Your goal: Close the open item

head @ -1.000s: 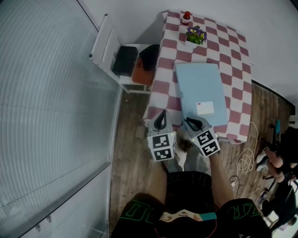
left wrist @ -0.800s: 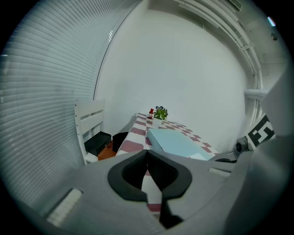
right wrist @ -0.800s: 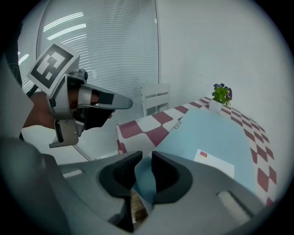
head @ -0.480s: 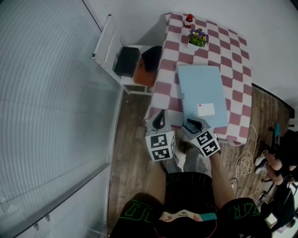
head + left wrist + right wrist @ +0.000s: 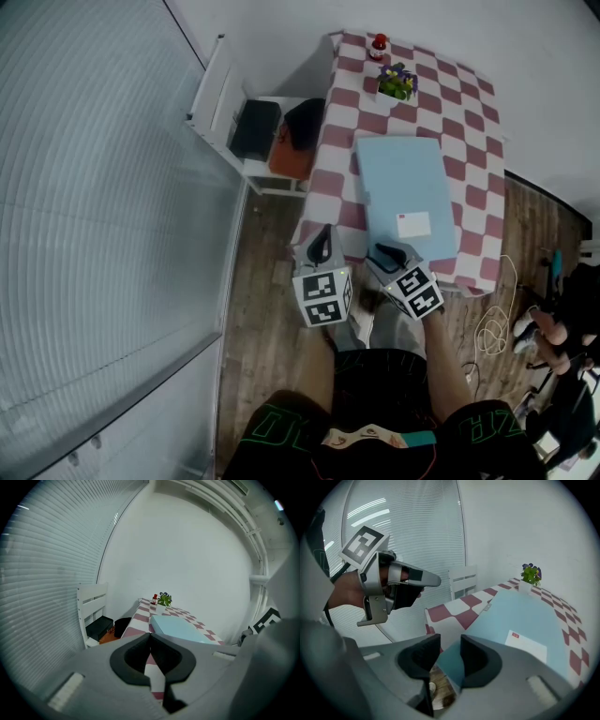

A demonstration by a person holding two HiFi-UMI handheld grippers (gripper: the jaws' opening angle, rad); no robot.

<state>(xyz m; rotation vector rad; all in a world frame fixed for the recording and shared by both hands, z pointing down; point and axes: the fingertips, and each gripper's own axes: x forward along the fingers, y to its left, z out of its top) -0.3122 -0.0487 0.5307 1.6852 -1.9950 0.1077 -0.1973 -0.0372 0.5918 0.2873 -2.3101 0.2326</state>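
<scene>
A flat light-blue case (image 5: 408, 183) lies closed on the checkered table (image 5: 473, 150), a white label (image 5: 412, 224) near its front edge. My right gripper (image 5: 389, 253) is at the case's near left corner. Its jaws are opening, and in the right gripper view (image 5: 450, 644) the case's corner (image 5: 520, 616) shows through the gap without the pads touching it. My left gripper (image 5: 322, 242) hovers just left of it, off the table's front edge. In its own view (image 5: 150, 637) its jaws are shut with nothing between them, and the case (image 5: 180, 627) lies ahead.
A small potted plant (image 5: 396, 80) and a red figure (image 5: 379, 43) stand at the table's far end. A white chair (image 5: 220, 103) with a black bag (image 5: 254, 127) stands left of the table. A ribbed glass wall runs along the left. Cables (image 5: 495, 323) lie on the floor.
The right gripper has drawn back slightly from the case's front edge. The left gripper has hardly moved.
</scene>
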